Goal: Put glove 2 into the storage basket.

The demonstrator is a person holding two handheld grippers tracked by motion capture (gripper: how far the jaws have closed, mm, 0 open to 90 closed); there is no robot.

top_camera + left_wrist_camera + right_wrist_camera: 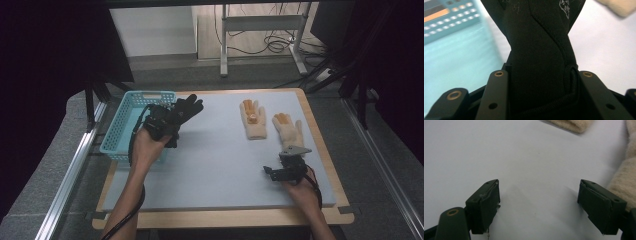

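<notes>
Pinching a black glove [186,111] at its cuff, the left gripper [165,125] holds it raised just beside the blue basket [120,127]. Right gripper [286,167]: jaws spread, nothing between them, near two beige gloves [270,125] on the mat [220,165].

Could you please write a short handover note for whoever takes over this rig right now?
Left gripper: shut on the black glove, held off the mat beside the blue basket; the glove's fingers stick out past the jaws.
Right gripper: open, nothing between the jaws, resting low on the grey mat next to the nearer cream glove.
The other cream glove lies flat beside it, farther back on the mat.
Done: black glove picked up.
Left: probably drop it into the basket, then deal with the two cream gloves; neither is gripped yet.
</notes>
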